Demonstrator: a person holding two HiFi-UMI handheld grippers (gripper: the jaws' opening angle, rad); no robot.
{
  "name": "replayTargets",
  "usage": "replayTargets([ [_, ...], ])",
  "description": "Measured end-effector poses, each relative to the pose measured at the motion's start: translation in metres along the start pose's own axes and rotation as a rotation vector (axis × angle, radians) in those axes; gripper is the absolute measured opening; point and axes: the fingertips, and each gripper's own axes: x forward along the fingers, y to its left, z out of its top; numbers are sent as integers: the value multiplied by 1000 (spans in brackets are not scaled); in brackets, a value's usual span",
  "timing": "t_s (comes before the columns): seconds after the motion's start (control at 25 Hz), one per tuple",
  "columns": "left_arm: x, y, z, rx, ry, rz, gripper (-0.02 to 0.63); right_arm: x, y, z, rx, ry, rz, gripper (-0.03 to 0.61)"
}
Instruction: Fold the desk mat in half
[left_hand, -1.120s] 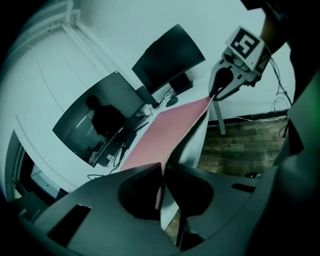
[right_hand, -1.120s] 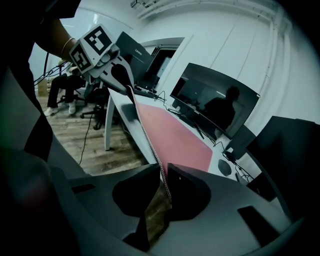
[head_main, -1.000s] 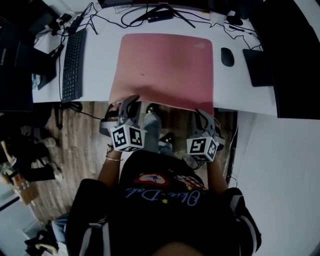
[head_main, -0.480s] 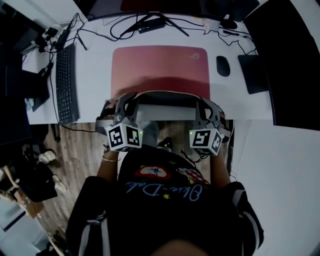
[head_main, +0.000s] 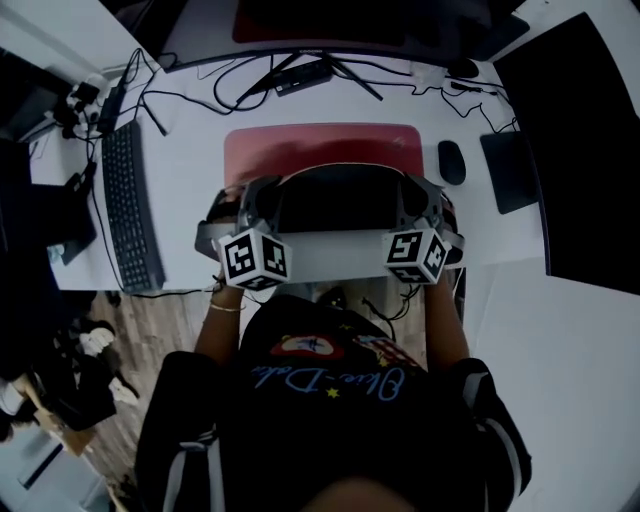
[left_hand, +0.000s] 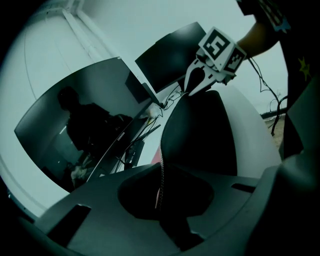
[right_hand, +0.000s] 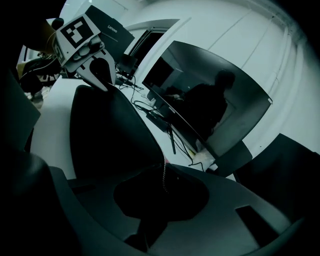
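A pink desk mat (head_main: 320, 148) lies on the white desk (head_main: 190, 170), with its near half lifted and curled over so the black underside (head_main: 340, 195) shows. My left gripper (head_main: 262, 192) is shut on the mat's near left corner and my right gripper (head_main: 414, 192) on its near right corner. In the left gripper view the mat's thin edge (left_hand: 161, 165) runs between the left gripper's (left_hand: 160, 186) jaws, and the right gripper (left_hand: 188, 91) shows at the far corner. In the right gripper view the mat (right_hand: 110, 135) rises from the right gripper (right_hand: 164, 182), with the left gripper (right_hand: 103, 80) beyond.
A black keyboard (head_main: 130, 205) lies left of the mat. A black mouse (head_main: 451, 162) and a dark pad (head_main: 510, 170) are to its right. A monitor stand and cables (head_main: 300, 75) sit behind it. A curved monitor (right_hand: 210, 110) stands at the back.
Both grippers have carried the mat's near edge up from below the desk front and away from me, over the desk. The black underside now faces up; less pink shows.
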Motion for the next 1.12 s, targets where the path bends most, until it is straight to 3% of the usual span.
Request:
replayTargets([
  [0.4, 53, 27, -15, 2, 35, -74, 25, 64, -13, 7, -18, 75, -9, 18],
  [0.96, 96, 32, -32, 34, 106, -109, 28, 117, -3, -4, -84, 181, 10, 21],
  [1.12, 102, 36, -35, 24, 90, -80, 77, 121, -1, -6, -102, 182, 2, 59],
])
